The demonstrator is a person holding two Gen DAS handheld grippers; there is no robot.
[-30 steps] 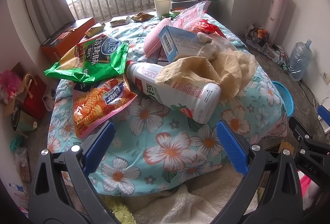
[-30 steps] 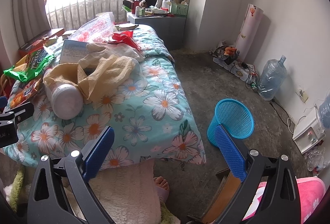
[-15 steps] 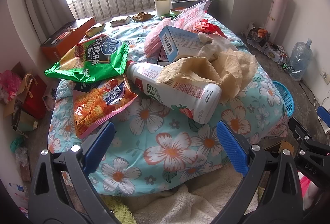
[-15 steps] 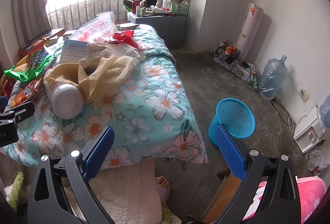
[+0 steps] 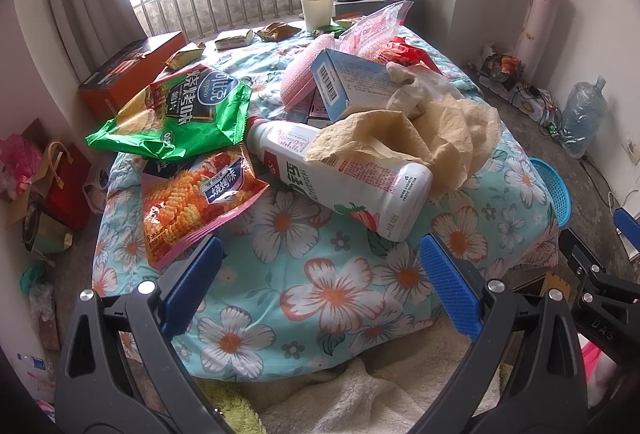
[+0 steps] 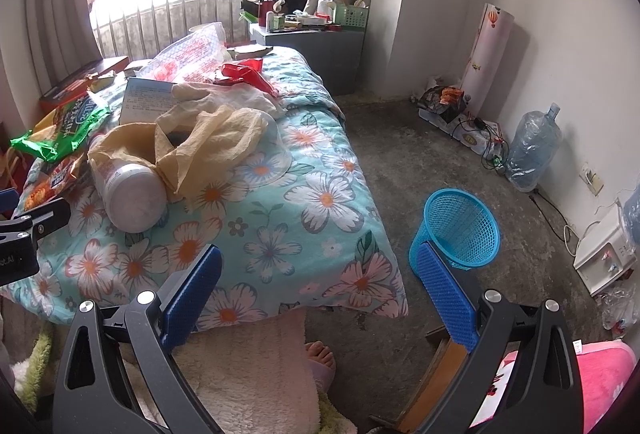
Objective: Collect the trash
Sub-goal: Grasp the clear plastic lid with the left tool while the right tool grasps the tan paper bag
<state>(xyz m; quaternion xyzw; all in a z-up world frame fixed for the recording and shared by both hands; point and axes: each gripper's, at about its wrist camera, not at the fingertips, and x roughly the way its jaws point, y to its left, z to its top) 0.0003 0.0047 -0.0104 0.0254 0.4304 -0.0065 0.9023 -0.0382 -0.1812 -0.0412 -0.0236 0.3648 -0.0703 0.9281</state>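
Note:
Trash lies on a floral bedspread (image 5: 332, 290): a white milk bottle (image 5: 344, 178) on its side, crumpled tan paper (image 5: 420, 138) draped over it, an orange snack bag (image 5: 200, 198), a green chip bag (image 5: 176, 114), a blue-and-white box (image 5: 352, 78) and a paper cup (image 5: 318, 10). My left gripper (image 5: 320, 286) is open and empty, just short of the bottle. My right gripper (image 6: 320, 290) is open and empty over the bed's near corner. A blue mesh wastebasket (image 6: 460, 230) stands on the floor to the right of the bed.
An orange carton (image 5: 132, 70) lies at the bed's left. A water jug (image 6: 532, 146), power strips and a white appliance (image 6: 604, 258) line the right wall. A grey nightstand (image 6: 316, 50) stands at the bed's head. A bare foot (image 6: 320, 358) rests on a fleece rug below.
Almost nothing: the right wrist view has drifted very slightly. Both grippers stay open and nothing on the bed has moved.

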